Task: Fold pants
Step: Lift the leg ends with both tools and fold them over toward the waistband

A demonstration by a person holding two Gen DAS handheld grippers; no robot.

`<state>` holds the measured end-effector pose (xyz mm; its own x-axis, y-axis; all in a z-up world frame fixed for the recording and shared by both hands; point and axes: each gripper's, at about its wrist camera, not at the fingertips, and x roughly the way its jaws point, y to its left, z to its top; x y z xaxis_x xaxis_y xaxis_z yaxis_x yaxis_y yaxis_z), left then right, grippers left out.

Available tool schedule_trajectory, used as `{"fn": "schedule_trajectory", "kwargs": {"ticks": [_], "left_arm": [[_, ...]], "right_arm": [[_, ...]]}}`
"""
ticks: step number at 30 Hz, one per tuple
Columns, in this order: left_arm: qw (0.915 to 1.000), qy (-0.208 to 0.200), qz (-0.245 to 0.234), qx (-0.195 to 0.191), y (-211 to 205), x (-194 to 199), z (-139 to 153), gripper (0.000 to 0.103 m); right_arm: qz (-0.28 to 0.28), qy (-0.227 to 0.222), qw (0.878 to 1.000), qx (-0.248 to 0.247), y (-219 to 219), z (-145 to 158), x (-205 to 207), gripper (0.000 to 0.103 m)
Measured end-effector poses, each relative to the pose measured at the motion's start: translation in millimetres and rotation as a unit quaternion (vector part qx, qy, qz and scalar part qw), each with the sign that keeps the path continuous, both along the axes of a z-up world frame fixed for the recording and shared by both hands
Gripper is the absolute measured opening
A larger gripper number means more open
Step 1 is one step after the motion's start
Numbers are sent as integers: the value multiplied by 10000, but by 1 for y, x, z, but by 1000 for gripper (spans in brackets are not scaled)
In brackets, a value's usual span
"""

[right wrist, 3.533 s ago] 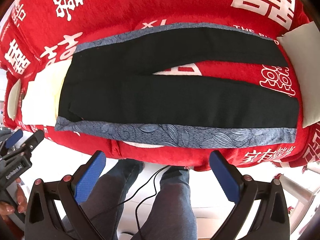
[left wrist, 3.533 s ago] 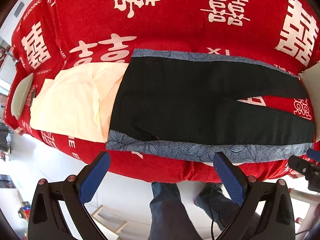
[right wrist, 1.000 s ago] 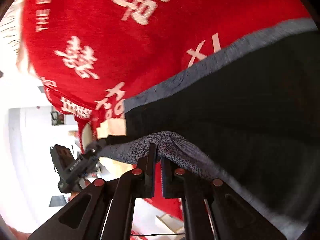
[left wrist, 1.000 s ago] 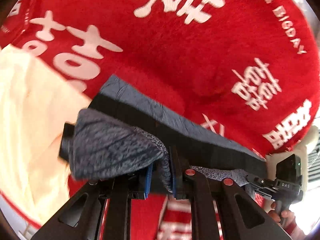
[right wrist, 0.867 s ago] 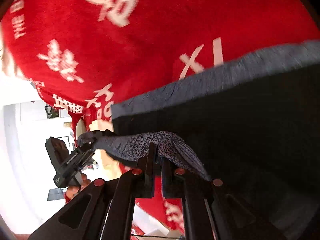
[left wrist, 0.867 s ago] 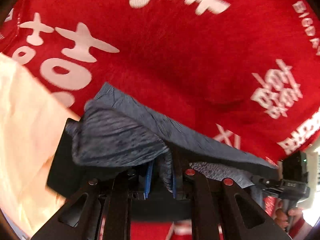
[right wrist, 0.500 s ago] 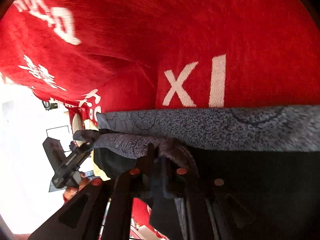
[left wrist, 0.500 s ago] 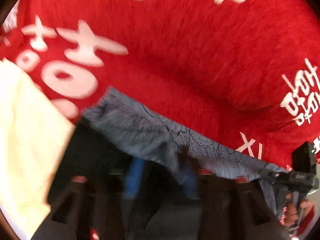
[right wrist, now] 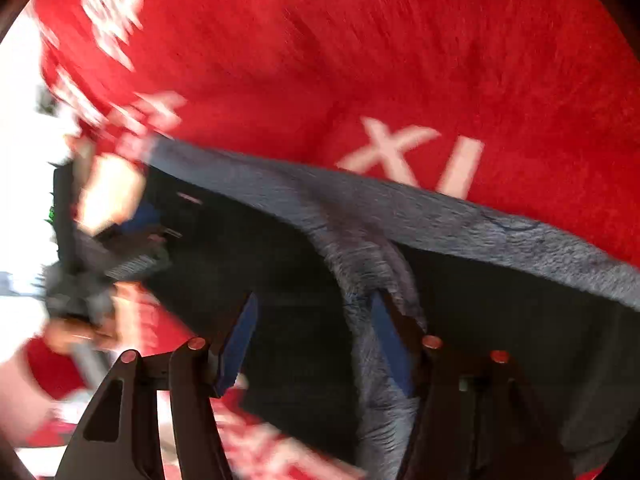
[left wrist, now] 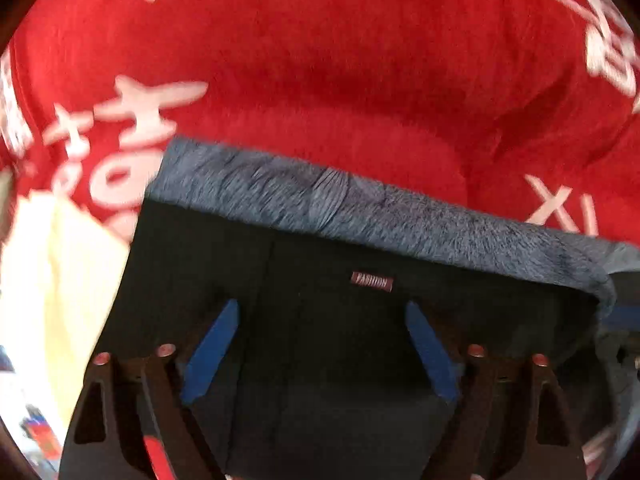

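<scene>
The black pants (left wrist: 328, 340) with a grey-blue patterned side stripe (left wrist: 360, 204) lie folded lengthwise on the red blanket (left wrist: 320, 60), one stripe stacked on the other; a small "FASHION" label (left wrist: 371, 281) faces up. My left gripper (left wrist: 320, 354) hovers just above the black cloth, jaws still opening wide, nothing between them. My right gripper (right wrist: 316, 340) is opening too, about half apart. A fold of the grey stripe (right wrist: 360, 264) still drapes against its right finger (right wrist: 390, 344), unpinched. The left gripper (right wrist: 100, 240) shows blurred at that view's left.
A cream cloth (left wrist: 52, 280) lies on the blanket left of the pants' waist end. White printed characters (right wrist: 412, 156) cover the red blanket beyond the stripe. The bed's edge and the bright room (right wrist: 20, 120) show at the far left of the right wrist view.
Both grippers, shut on the grey-striped edge a second ago, came down onto the far stripe and opened. The carried edge dropped onto the pants.
</scene>
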<state>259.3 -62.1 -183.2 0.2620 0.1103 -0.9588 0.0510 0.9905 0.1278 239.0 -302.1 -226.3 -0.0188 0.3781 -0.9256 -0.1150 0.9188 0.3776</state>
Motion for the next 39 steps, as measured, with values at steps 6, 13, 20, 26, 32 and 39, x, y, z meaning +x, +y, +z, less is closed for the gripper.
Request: {"fn": "schedule_trajectory", "kwargs": {"ticks": [6,13,20,26,32,39], "left_arm": [[9997,195,27,158,-13,2,12,93],[9991,153,-225,313,-55,-16,42,93],[9985,244,-465,136,-97,-41,54,93],[9944,277,-1023,50,-133,-69,61,93],[9858,428,-1594,-305,-164,-113,66,93],[9615,868,-2361,-1107,-203,-183,62,93]], "right_arm": [[-302,-244,9990,224,-24,24,2,58],[-691,-585,9959,0,-61,67,-26,79],[-1282,-434,9908,-37,-98,76,-68,79],[-1811,-400,9823,-245,-134,87,-127,79],[-2531,-474,9650,-492,-162,101,-215,79],[-3245,-131,9429,-734,-175,91,-343,79]]}}
